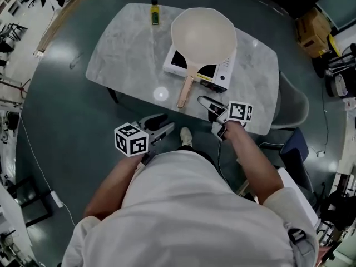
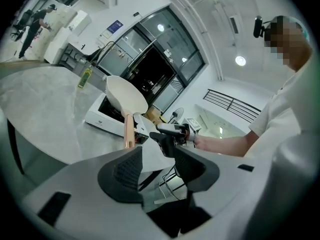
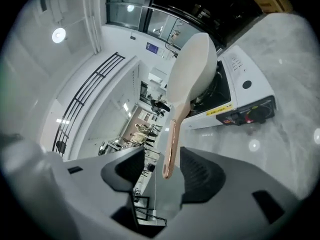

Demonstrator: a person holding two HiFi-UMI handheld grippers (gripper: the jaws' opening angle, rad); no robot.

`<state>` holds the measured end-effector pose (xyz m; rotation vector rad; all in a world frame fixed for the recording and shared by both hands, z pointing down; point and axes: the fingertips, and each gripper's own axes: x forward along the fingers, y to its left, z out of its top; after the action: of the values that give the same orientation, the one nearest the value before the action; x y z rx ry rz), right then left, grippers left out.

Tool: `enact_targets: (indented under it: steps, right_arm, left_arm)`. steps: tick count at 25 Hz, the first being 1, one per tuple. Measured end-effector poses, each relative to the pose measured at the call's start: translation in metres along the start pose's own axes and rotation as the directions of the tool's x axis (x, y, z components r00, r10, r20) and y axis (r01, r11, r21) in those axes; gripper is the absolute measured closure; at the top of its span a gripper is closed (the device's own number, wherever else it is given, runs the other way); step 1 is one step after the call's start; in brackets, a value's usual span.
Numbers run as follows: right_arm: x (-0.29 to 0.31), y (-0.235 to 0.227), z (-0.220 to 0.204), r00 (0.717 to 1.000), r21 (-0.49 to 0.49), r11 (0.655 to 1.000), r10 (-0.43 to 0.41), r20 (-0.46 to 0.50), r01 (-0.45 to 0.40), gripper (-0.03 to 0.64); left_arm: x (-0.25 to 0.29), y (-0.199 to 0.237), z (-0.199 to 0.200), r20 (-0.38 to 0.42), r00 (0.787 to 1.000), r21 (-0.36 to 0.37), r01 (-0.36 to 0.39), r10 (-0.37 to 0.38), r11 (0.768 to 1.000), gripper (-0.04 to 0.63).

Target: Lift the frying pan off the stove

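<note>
head view: frying pan handle [image 1: 186,91] past stove [image 1: 225,74] edge, right gripper [image 1: 205,102] nearby

Bright ceiling lights, fisheye-warped edges

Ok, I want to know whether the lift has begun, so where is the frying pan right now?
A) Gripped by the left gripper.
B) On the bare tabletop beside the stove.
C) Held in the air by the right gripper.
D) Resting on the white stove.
D: the frying pan sits on the stove, and the jaws of the right gripper stand open by the handle, not pressing on it.
</note>
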<state>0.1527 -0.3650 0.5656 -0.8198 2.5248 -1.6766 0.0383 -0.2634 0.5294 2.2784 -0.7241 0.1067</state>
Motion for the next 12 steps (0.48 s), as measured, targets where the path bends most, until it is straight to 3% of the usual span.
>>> enact_targets:
  steps: [5,12]
  right_arm:
    - [0.046,-0.039,0.048,0.997,0.098,0.993,0.064,-0.048,-0.059,0.365]
    - [0.104,-0.07,0.095,0.983,0.19,0.971,0.165,-0.078,-0.147,0.328]
  left_arm:
    - [0.048,0.05,0.006,-0.019,0.996,-0.071,-0.083,0.082,0.994,0.376]
    - [0.109,0.086,0.015,-0.03,0.994,-0.188,-0.107,0.103,0.976,0.347]
